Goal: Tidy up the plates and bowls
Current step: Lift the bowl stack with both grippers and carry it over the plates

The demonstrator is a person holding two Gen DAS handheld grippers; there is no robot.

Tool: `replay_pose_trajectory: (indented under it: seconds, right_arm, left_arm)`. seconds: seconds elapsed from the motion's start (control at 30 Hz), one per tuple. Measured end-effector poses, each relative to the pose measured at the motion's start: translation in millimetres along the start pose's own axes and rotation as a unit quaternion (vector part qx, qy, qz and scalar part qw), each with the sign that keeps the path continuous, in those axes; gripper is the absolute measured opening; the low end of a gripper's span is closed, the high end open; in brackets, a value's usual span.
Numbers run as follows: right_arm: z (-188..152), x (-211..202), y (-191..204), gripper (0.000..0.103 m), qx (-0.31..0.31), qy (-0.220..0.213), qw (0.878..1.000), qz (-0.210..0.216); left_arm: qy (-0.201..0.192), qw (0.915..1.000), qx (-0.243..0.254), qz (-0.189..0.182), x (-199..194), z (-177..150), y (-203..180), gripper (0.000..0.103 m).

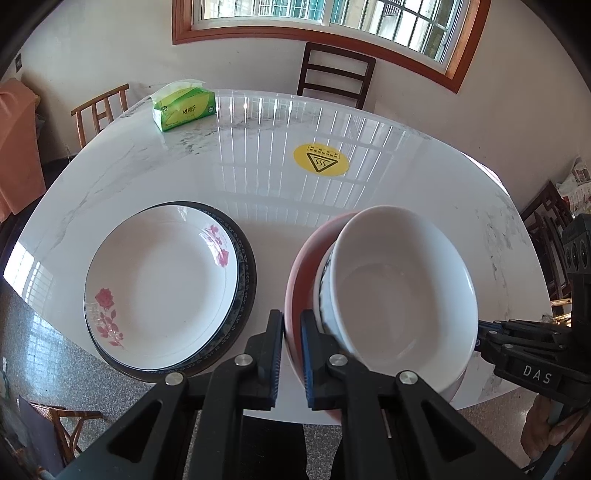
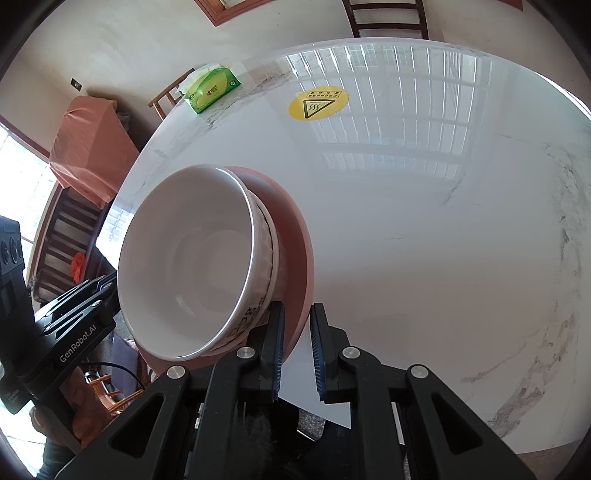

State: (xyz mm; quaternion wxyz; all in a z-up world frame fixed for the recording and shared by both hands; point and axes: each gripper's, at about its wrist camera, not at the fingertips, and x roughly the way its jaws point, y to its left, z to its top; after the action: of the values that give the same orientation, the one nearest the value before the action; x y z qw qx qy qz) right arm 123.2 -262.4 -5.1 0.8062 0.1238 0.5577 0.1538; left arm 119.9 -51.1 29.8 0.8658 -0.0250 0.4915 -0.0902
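The left hand-held gripper (image 1: 291, 354) is nearly closed, its two ribbed fingers pinching the near-left rim of the pink plate (image 1: 295, 291), one finger outside the rim and one inside. The right hand-held gripper (image 2: 297, 354) has its jaws a narrow way apart, straddling the same pink plate's (image 2: 299, 236) rim on the opposite side; the left pad sits against the inner face, but whether the right pad touches the underside I cannot tell. So both grippers are on one plate, and it sits tilted, its far edge over the surface (image 1: 258, 184).

Riding in that plate is a stack of bowls: a plain white bowl (image 1: 402, 291) on top, nested in a patterned bowl (image 1: 323, 291) whose blue-marked wall shows just beyond the left gripper's inner finger. From the right wrist view the white bowl (image 2: 188, 269) fills the space left of the fingers, with dark lettering on the lower bowl's (image 2: 255, 314) wall.

Out to the left of the left gripper, a rose-printed plate (image 1: 159, 288) lies flat on a dark-rimmed plate (image 1: 245, 280).

The surface is glossy white marble-look, round-edged. Ahead of the grippers is a yellow warning sticker (image 1: 320, 158), and far ahead-left a green tissue pack (image 1: 183, 107). Beyond stand wooden chairs (image 1: 334, 74), a cream wall and a wood-framed window (image 1: 332, 18).
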Motion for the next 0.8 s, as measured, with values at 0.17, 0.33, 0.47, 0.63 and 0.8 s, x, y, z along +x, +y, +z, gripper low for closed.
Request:
replay_pose_trajectory:
  seconds: [0.17,0.33,0.47,0.63,0.8]
  right_arm:
    - [0.8,-0.6,0.0,0.015,-0.001,0.001,1.000,0.001]
    - [2.0,0.7,3.0,0.015,-0.002,0.002,1.000,0.001]
    - [2.0,1.4,5.0,0.015,-0.001,0.004,1.000,0.002]
    - [3.1,1.6,7.5,0.015,-0.003,0.004,1.000,0.002]
    - [3.8,2.5,11.3,0.015,-0.003,0.006,1.000,0.005]
  left_arm:
    - [-0.001,1.0000,-0.003,0.000,-1.5,-0.1,1.7,0.008]
    - [-0.002,1.0000,-0.006,-0.001,-3.1,-0.2,6.7,0.008]
    - [-0.002,1.0000,-0.007,-0.001,-4.9,0.2,9.3,0.008]
    - [-0.004,0.9999,-0.011,-0.001,-7.1,1.6,12.1,0.007]
    - [-0.004,0.9999,-0.015,-0.001,-8.4,2.4,16.8,0.007]
